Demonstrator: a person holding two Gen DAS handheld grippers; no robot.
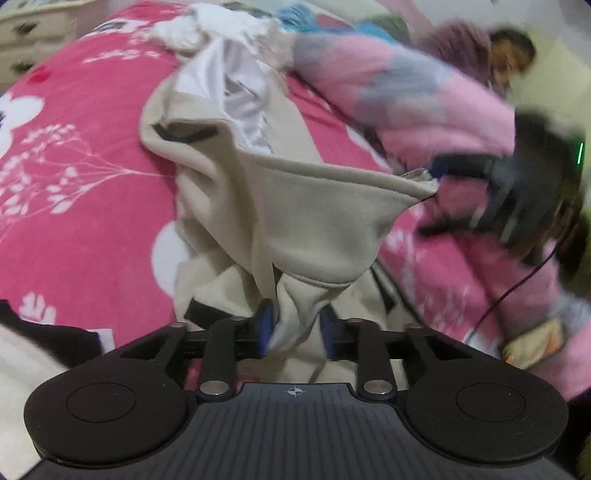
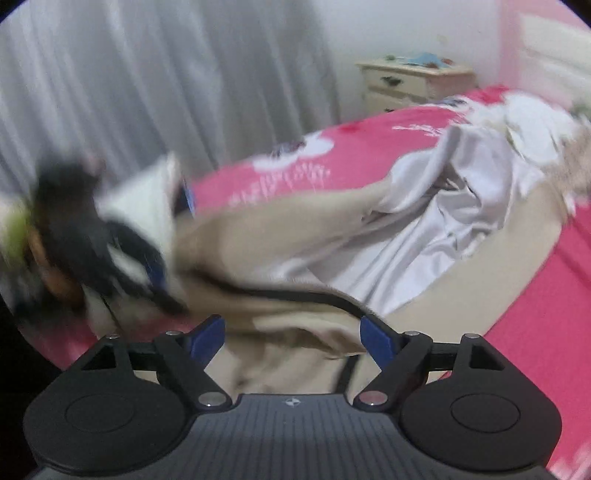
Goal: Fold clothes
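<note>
A beige coat [image 1: 295, 206] with a white lining [image 1: 243, 92] lies crumpled on the pink floral bed [image 1: 74, 155]. My left gripper [image 1: 297, 326] is shut on a bunched fold of the coat at its near end. In the left wrist view my right gripper [image 1: 439, 173] touches the coat's stretched edge corner, blurred. In the right wrist view my right gripper [image 2: 293, 338] is open, its blue pads wide apart above the beige cloth [image 2: 295, 229] with the white lining [image 2: 443, 214] beyond. The left gripper [image 2: 162, 236] shows there blurred, at the left.
A cream nightstand [image 2: 410, 85] stands by the grey curtain [image 2: 147, 85] at the bed's far corner. White clothes [image 1: 207, 26] are heaped at the bed's head. The person's pink fuzzy sleeve [image 1: 406, 96] reaches across on the right. A black-and-white garment [image 1: 44, 343] lies near left.
</note>
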